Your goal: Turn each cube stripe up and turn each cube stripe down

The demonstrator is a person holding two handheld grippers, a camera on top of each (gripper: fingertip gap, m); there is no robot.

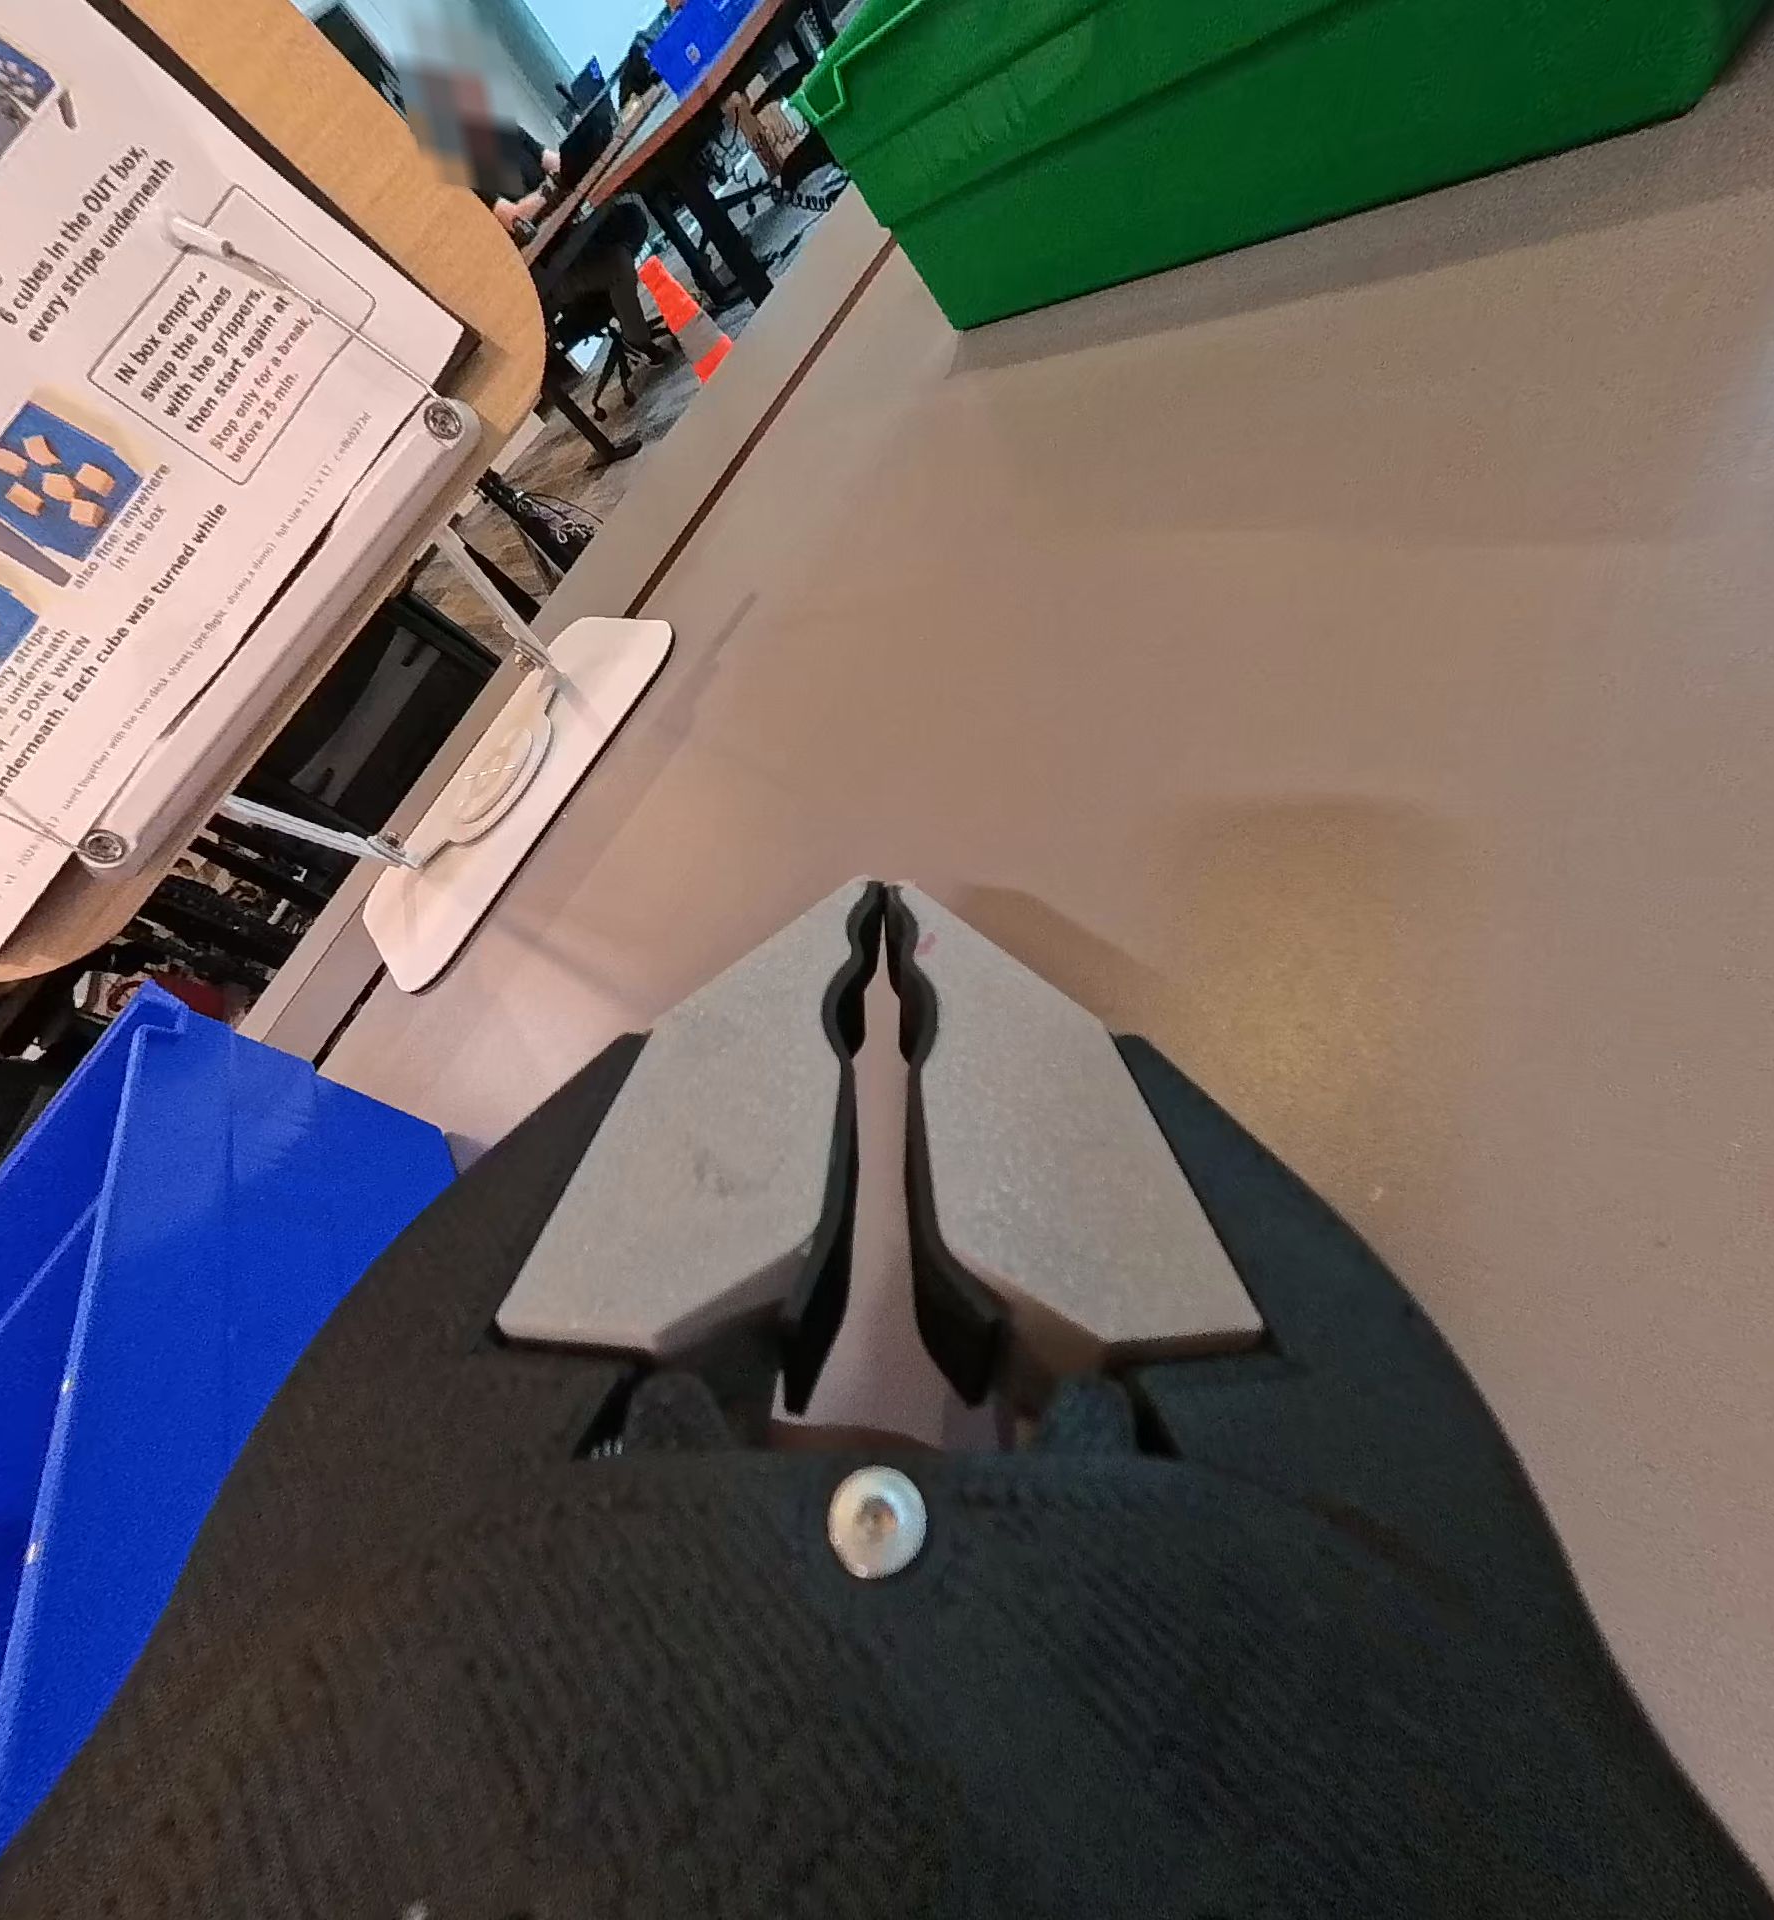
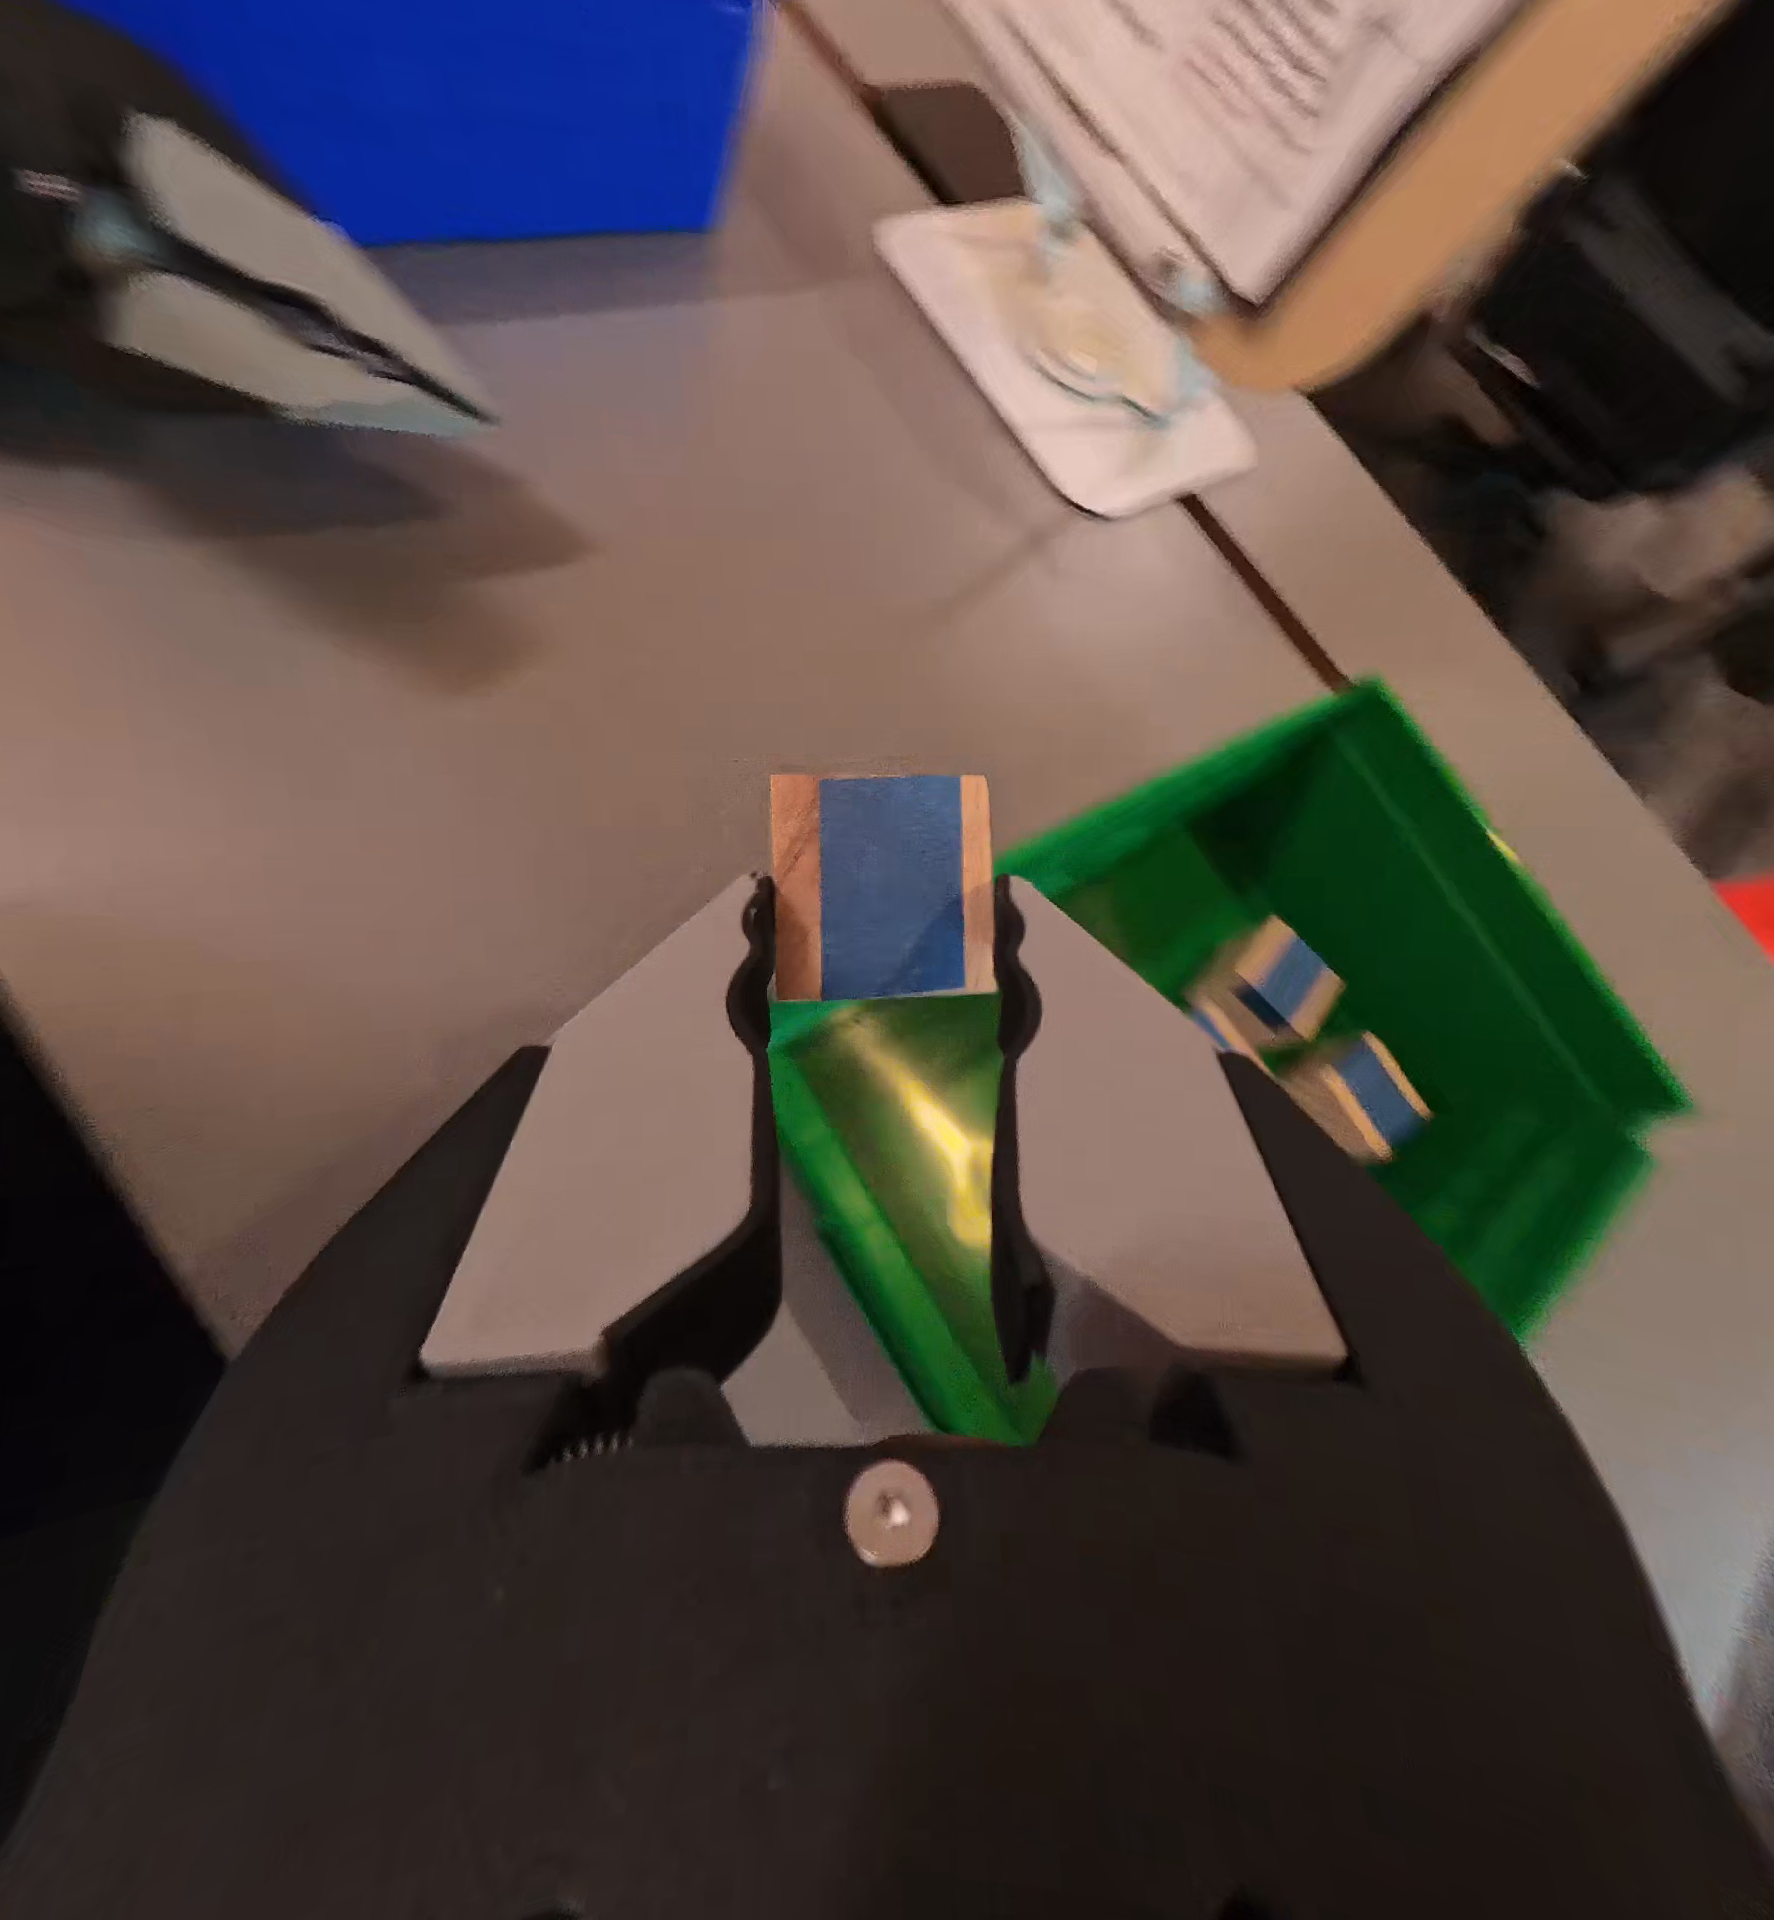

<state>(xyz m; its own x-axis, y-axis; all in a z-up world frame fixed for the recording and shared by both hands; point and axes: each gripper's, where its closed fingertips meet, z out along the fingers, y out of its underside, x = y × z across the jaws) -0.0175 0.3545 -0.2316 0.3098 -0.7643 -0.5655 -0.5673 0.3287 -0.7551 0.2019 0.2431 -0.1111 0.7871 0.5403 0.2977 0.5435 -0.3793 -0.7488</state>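
Now right tool (image 2: 888, 935) gripping cube (image 2: 881, 885), blue stripe facing camera, left tool (image 1: 885, 902) closed, empty

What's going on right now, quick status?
Right gripper shut on cube, blue stripe facing camera. Left gripper shut, empty. More cubes in green bin. Nothing blocking.

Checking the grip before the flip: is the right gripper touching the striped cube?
Touching. The right wrist view shows the right gripper closed on the cube, both fingers pressed against its wooden sides, with no gap.
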